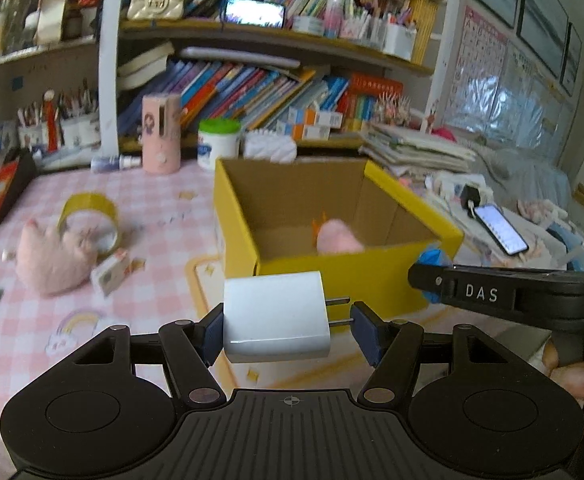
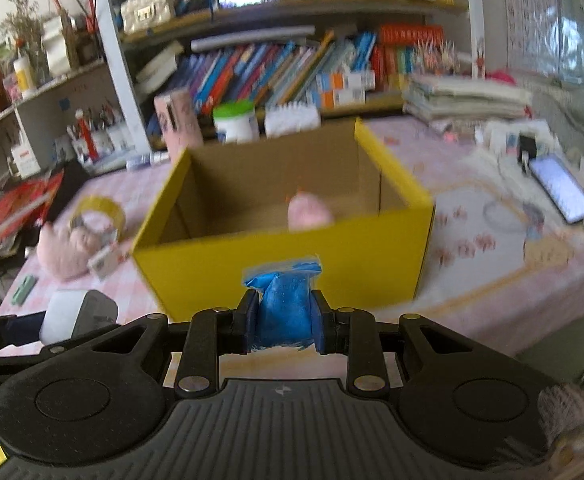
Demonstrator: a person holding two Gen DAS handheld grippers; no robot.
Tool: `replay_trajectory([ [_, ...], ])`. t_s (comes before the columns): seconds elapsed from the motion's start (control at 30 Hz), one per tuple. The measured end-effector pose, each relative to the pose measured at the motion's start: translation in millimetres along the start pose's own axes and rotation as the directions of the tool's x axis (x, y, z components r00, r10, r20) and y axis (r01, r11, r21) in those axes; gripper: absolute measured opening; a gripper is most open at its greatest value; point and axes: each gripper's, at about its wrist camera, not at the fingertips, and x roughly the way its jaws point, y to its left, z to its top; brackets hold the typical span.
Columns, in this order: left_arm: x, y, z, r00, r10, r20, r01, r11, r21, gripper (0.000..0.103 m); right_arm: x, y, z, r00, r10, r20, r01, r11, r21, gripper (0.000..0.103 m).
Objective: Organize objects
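Both claws are looking like the same matte black plastic build. The left claw [image 1: 288,326] is showing a ribbed grey-black deck with a tiny crosshair mark in the middle, two big round housings with raised discs at the sides, and silver pivot screws shining on the angled linkage arms. Its fingers [image 1: 365,330] are wearing dark blue pads. The right claw [image 2: 284,322] is sporting the same ribbing, discs and screws, and from the side its arm is carrying white "DAS" lettering.
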Motion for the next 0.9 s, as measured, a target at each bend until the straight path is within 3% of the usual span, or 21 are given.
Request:
replay_trajectory([
  [0.17,16.3,-10.7,20.2,0.999,0.013,0.038,-0.013,1.000,0.004,0.065,12.5,-10.5,26.3,0.999,0.019,0.048,-0.018,1.000,-0.026,0.025],
  [0.43,46.7,-31.1,41.5,0.996,0.059,0.063,-0.061,0.998,0.033,0.065,42.3,-31.4,57.7,0.997,0.059,0.056,-0.055,0.997,-0.062,0.025],
  [0.73,87.1,-42.5,55.0,0.991,0.131,0.025,-0.132,0.990,0.053,0.065,86.9,-48.6,85.4,0.994,0.112,0.013,-0.109,0.986,-0.123,0.025],
  [0.9,113.1,-46.3,56.6,0.985,0.170,-0.035,-0.167,0.983,0.075,0.065,116.5,-48.8,95.3,0.992,0.125,-0.020,-0.127,0.977,-0.170,0.025],
])
